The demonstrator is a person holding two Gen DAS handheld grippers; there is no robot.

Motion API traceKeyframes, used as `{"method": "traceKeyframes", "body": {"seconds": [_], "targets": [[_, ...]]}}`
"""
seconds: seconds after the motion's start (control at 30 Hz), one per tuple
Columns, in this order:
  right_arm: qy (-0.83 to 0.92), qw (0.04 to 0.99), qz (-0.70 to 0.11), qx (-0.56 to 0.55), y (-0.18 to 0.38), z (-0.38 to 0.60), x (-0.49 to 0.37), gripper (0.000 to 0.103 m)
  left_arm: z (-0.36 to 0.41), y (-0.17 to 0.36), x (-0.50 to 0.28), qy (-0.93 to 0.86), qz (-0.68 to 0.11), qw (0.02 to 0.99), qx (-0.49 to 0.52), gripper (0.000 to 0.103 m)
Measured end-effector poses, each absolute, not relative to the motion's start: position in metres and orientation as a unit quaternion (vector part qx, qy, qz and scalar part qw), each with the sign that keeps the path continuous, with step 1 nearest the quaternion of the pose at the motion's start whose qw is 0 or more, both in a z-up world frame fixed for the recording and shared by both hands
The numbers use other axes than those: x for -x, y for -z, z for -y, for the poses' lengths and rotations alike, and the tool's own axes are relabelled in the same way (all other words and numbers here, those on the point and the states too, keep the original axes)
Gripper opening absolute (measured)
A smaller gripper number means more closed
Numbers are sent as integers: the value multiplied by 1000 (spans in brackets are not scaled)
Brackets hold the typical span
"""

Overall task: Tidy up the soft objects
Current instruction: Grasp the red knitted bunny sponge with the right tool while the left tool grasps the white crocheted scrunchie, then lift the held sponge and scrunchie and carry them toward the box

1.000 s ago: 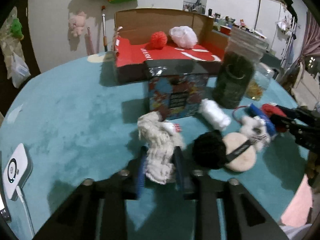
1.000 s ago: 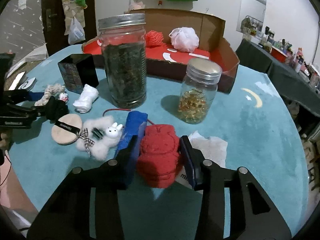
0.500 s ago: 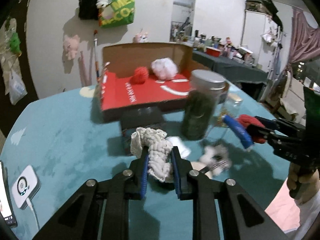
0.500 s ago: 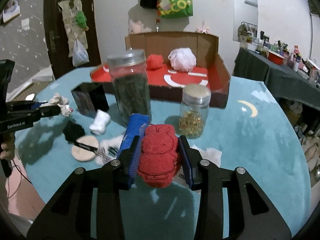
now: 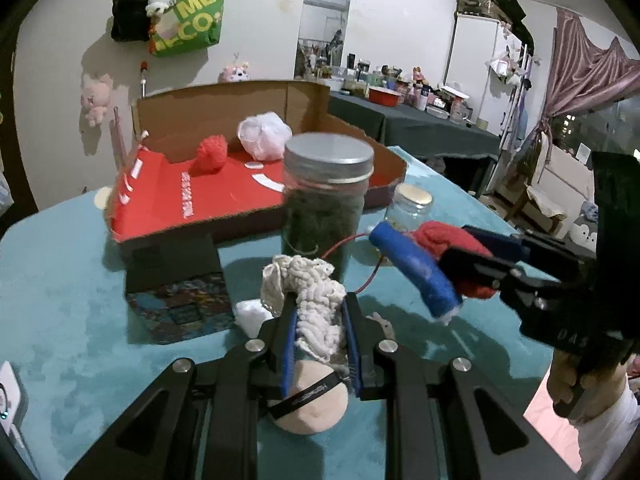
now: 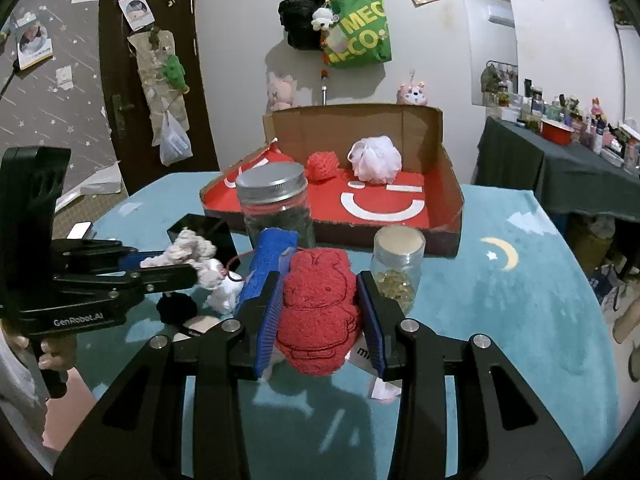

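Over the teal table, left gripper (image 5: 320,328) pinches the cream knit cloth (image 5: 308,292); right gripper (image 6: 318,312) clamps the red towel (image 6: 318,304), long axis upright. Cardboard box (image 6: 444,160) lies straight ahead beyond the jars, roughly equidistant from both.

The left gripper (image 6: 168,268) reads "GenRobot.AI" (green bag (image 6: 356,32) shows "MEC", "CO").

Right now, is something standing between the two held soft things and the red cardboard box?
Yes. The tall dark-filled jar and small glass jar stand in front of the box, between it and the red towel and cream knit.
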State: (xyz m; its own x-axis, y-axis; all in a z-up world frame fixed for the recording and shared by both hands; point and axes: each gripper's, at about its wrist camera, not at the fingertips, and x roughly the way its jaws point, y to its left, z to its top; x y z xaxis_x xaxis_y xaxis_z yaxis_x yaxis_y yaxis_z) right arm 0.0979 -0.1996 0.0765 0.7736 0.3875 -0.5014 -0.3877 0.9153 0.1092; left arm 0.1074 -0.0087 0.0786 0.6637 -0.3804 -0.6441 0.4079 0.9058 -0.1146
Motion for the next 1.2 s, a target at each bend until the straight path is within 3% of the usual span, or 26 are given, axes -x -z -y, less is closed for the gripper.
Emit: {"method": "traceKeyframes", "body": {"seconds": [1.2], "targets": [[-205, 923, -324, -8, -38, 197, -111, 38, 2, -56, -111, 217, -380, 899, -7, 23]]}}
